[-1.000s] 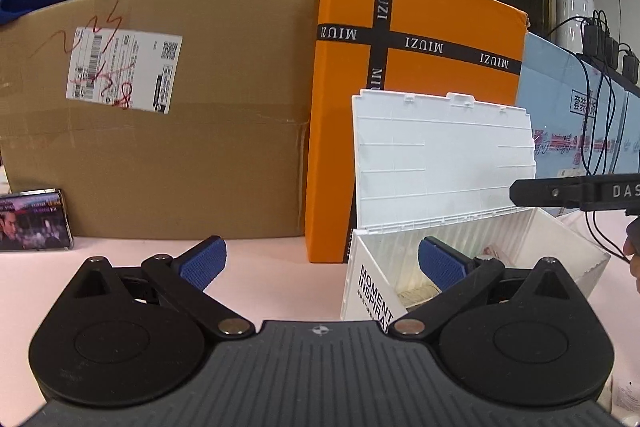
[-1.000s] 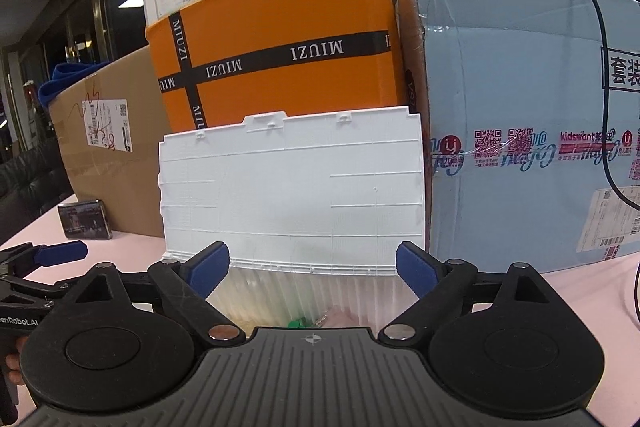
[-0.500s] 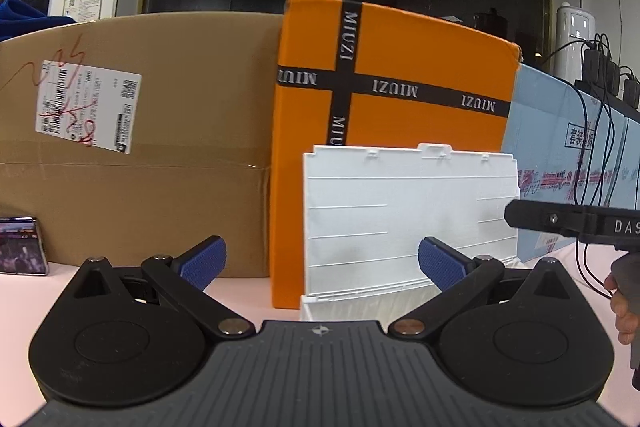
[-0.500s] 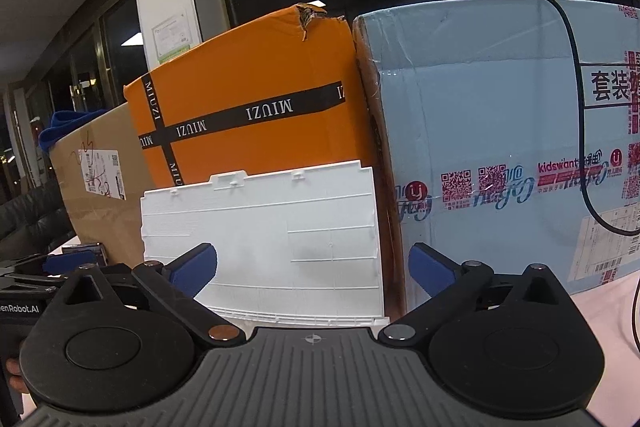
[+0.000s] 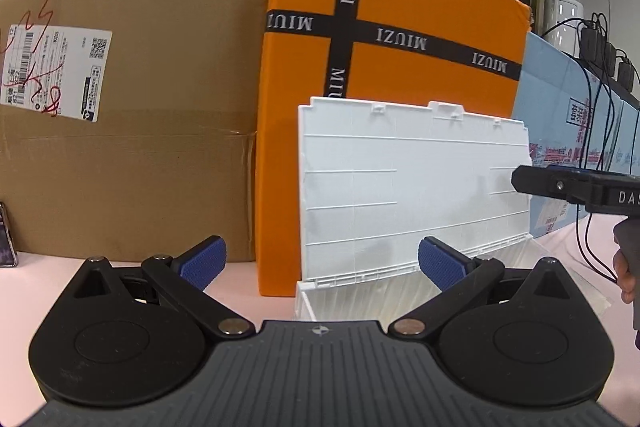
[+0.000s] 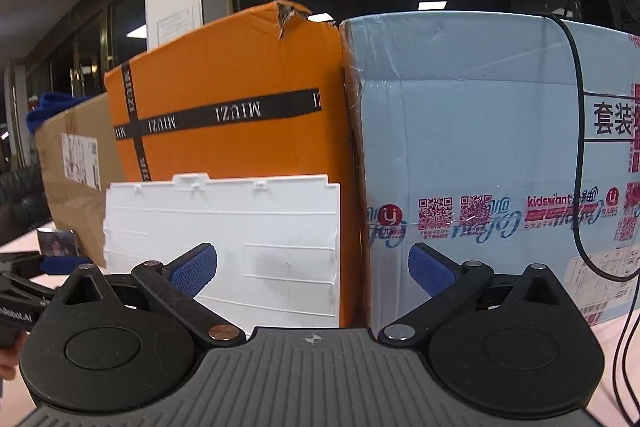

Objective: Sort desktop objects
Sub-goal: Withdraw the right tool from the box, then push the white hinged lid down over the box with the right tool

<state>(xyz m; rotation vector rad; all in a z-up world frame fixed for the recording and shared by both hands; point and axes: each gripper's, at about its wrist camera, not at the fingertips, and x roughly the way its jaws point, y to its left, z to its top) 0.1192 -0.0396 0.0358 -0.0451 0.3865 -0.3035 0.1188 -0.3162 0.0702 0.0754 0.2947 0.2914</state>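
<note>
Jaws of both grippers gape — white storage box ahead, untouched.

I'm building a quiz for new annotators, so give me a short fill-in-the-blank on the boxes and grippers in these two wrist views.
1. The white storage box has its lid standing ____.
2. Directly behind that lid stands the ____ box with black MIUZI tape.
3. Black cables hang over the light ____ carton.
4. The left gripper and the right gripper both have nothing between their ____ pads.

Missing words: open; orange; blue; blue
</note>
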